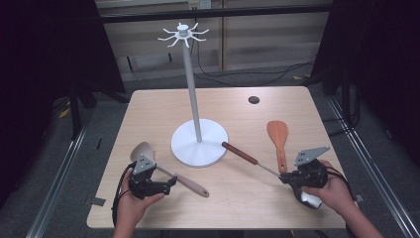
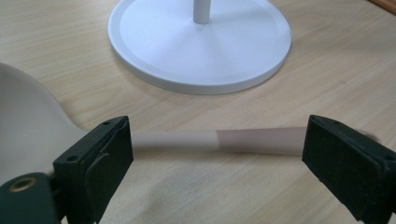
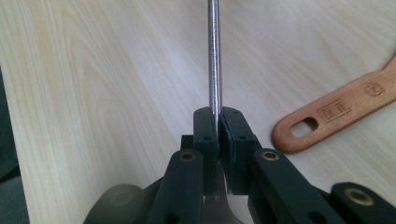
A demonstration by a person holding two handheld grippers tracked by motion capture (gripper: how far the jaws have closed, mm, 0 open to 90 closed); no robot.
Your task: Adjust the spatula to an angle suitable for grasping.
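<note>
Clamped between the closed jaws of the right gripper (image 1: pixel 286 177) is the thin metal shaft of a utensil (image 1: pixel 246 156), whose dark brown handle points away toward the stand (image 1: pixel 199 143) and ends just beside its white round base. In the right gripper view the shaft (image 3: pixel 214 56) is seen running straight up from the pinched pads, with the bare table (image 3: pixel 116 70) beneath it; something shiny, possibly the utensil's working end, is glimpsed under the gripper body, though it is too hidden to be named with confidence. Just to the right of this gripper a wooden spatula (image 1: pixel 279 137) is laid flat, its holed handle end (image 3: pixel 303 128) lying near the jaws but apart from them. The left gripper (image 1: pixel 171 182) is held low at the near left of the table, jaws spread wide. A beige ladle (image 1: pixel 163 168) is stretched across in front of it: in the left gripper view the ladle's handle (image 2: pixel 219 141) is seen lying crosswise between the two open pads, resting on the table and pressed by neither, while its bowl is seen at the left edge behind the left jaw. The stand's base (image 2: pixel 201 44) is seen beyond the handle, well clear of it. The stand's pole rises to a ring of white hooks (image 1: pixel 183 33), on which nothing is hung.
</note>
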